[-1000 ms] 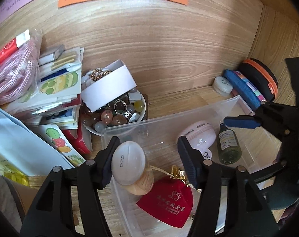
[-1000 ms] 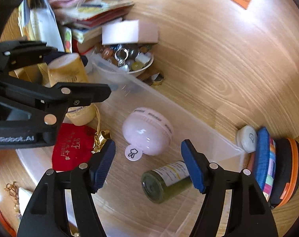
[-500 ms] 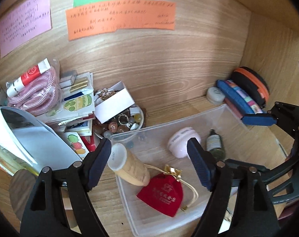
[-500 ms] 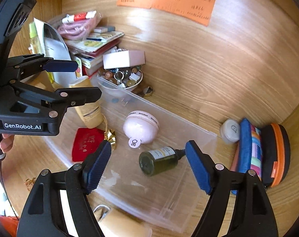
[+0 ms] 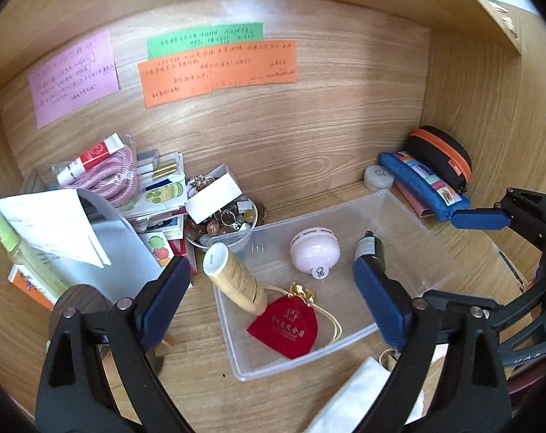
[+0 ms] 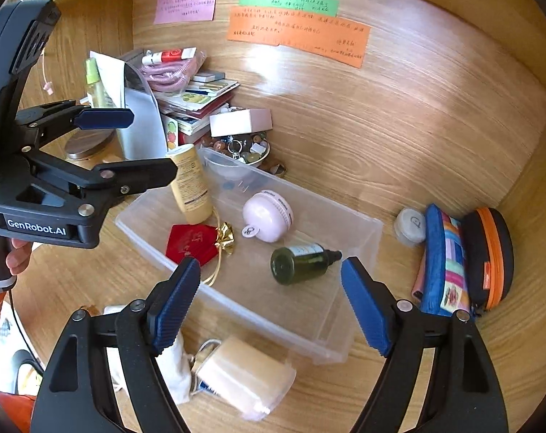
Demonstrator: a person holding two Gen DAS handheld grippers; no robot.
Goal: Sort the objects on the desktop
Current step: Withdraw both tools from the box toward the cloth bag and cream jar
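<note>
Clear plastic bin (image 6: 359, 238) sits on the desk (image 6: 399, 137) as the collecting point; four items are already inside. Cream tube (image 5: 235, 281) leans tilted against the bin's left wall, cap up, base on the floor of the bin beside the red velvet pouch (image 5: 285, 326). Pink round case (image 5: 314, 250) rests near the middle. Green dropper bottle (image 6: 302, 259) lies on its side toward the right end. Judged reason for the layout: small toiletries and trinkets are being gathered in one container, so they lie loose, not arranged.

Left tool (image 5: 269, 301): fingers spread wide, nothing between them. It hovers above the bin's near-left part; tube and pouch lie in the gap as seen from its camera but apart from both pads. Right tool (image 6: 271, 308): also spread wide, empty, above the bin's near wall, with the green bottle just beyond its tips.

Unsorted, outside the bin:
- bowl of beads and rings (image 5: 224, 222) touching the bin's far-left corner, white box (image 5: 215, 195) propped on it
- stack of booklets with a pink coiled cord (image 5: 110, 176) on top, far left
- white round jar (image 6: 410, 225), blue pencil case (image 6: 444, 263), black-and-orange pouch (image 6: 489, 252), right of the bin
- pale capped container (image 6: 244, 375) with cloth, near side, just beside the right tool

Judgement: sorting partway done; both tools free for a next pick.
</note>
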